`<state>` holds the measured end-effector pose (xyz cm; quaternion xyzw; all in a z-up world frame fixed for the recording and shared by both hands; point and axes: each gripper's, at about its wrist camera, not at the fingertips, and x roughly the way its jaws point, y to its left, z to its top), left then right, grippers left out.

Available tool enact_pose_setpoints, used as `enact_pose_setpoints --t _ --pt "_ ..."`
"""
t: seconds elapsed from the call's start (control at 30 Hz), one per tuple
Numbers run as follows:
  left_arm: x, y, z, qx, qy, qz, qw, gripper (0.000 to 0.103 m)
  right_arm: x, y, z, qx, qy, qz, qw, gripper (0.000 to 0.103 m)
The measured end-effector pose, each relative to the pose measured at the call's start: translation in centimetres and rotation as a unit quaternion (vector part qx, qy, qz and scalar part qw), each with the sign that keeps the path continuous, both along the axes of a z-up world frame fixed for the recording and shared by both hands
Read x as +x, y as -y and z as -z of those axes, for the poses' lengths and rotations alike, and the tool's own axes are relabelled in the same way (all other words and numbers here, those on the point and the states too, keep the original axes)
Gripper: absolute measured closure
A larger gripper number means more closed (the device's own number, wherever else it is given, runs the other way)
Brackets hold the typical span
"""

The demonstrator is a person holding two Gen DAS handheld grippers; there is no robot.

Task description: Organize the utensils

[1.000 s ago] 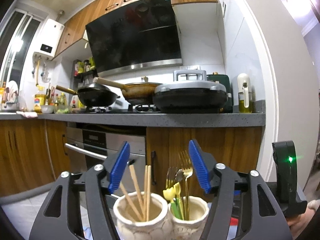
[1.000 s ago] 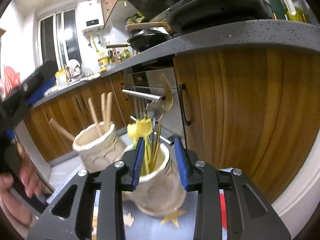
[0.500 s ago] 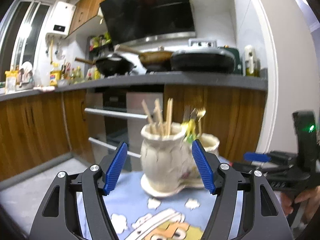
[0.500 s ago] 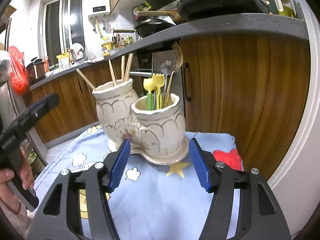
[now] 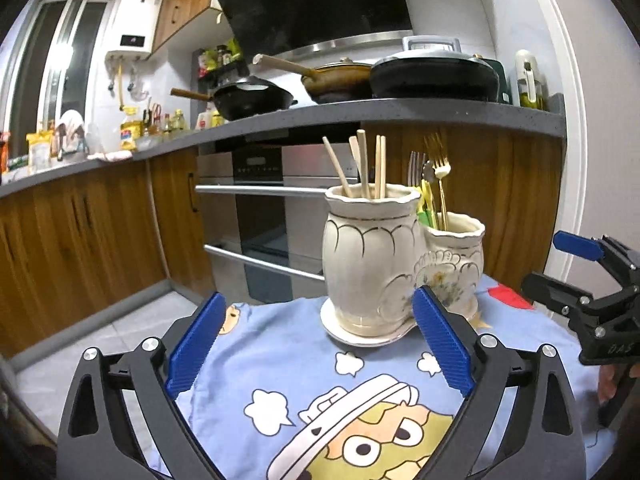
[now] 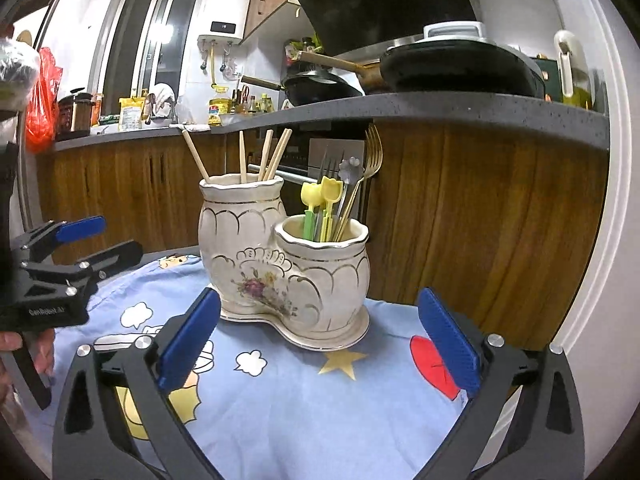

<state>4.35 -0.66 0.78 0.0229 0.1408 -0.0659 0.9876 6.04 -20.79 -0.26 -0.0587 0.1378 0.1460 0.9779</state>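
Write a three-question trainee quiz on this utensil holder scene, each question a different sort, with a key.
1. True or false: the chopsticks stand in the taller pot of the ceramic holder.
2. Multiple choice: the gold fork stands in A) the taller pot, B) the shorter pot, C) on the cloth.
3. Fill in: the right gripper holds ____.

Key: 1 true; 2 B; 3 nothing, its fingers are opening and clear of the holder.
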Motion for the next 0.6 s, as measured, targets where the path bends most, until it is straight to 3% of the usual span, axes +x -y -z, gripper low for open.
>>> enact_pose_setpoints --t 0.6 --pt "-0.03 0.22 -0.04 -0.005 -0.001 0.018 0.9998 0.005 0.01 0.21 0.12 0.007 -0.002 0.001 1.000 0.005"
